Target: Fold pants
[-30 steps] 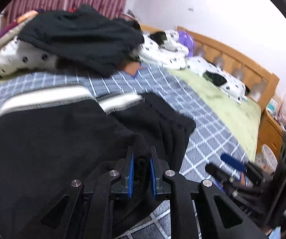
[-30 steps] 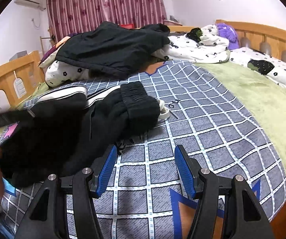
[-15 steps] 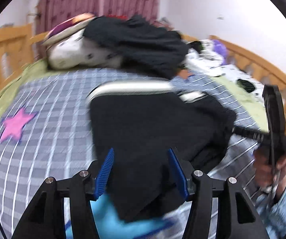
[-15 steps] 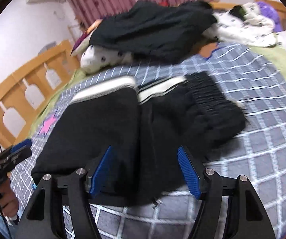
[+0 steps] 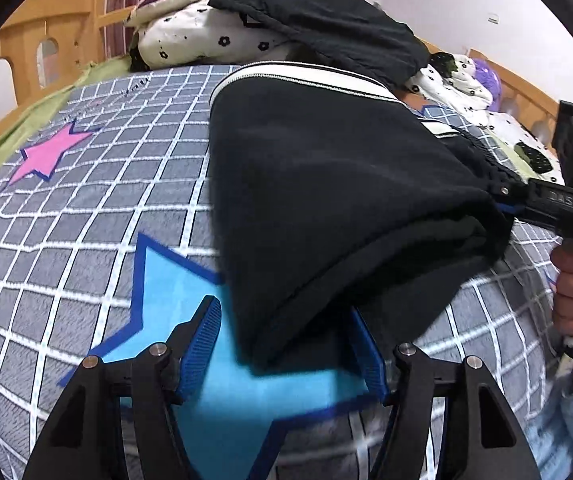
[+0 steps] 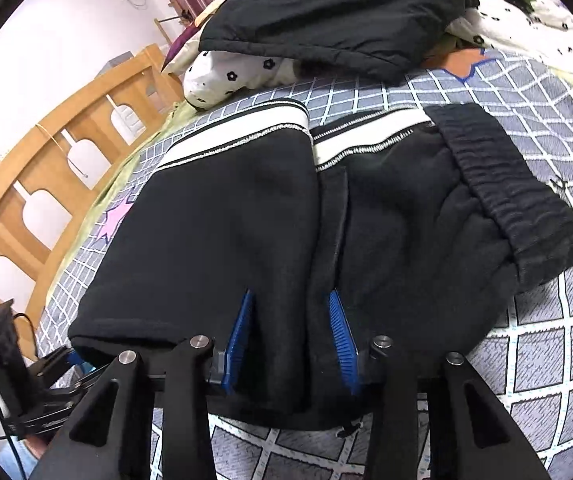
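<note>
Black pants (image 5: 326, 184) with white side stripes lie folded on the grey checked bedspread (image 5: 86, 208). In the right wrist view the pants (image 6: 386, 240) show a folded leg on the left and the elastic waistband (image 6: 510, 192) on the right. My left gripper (image 5: 286, 332) is open, its blue pads either side of the folded near corner. My right gripper (image 6: 292, 316) is open over the near edge of the pants, with cloth between its pads; it also shows at the right of the left wrist view (image 5: 558, 200).
A pile of black clothing (image 6: 326, 12) and white flowered bedding (image 6: 230, 76) lies at the far end. A wooden bed rail (image 6: 46, 152) runs along the left. A blue star patch (image 5: 214, 400) is under my left gripper.
My left gripper let go of the pants, opened and drew back to the near corner. My right gripper moved left onto the near edge of the pants, and its jaws narrowed.
</note>
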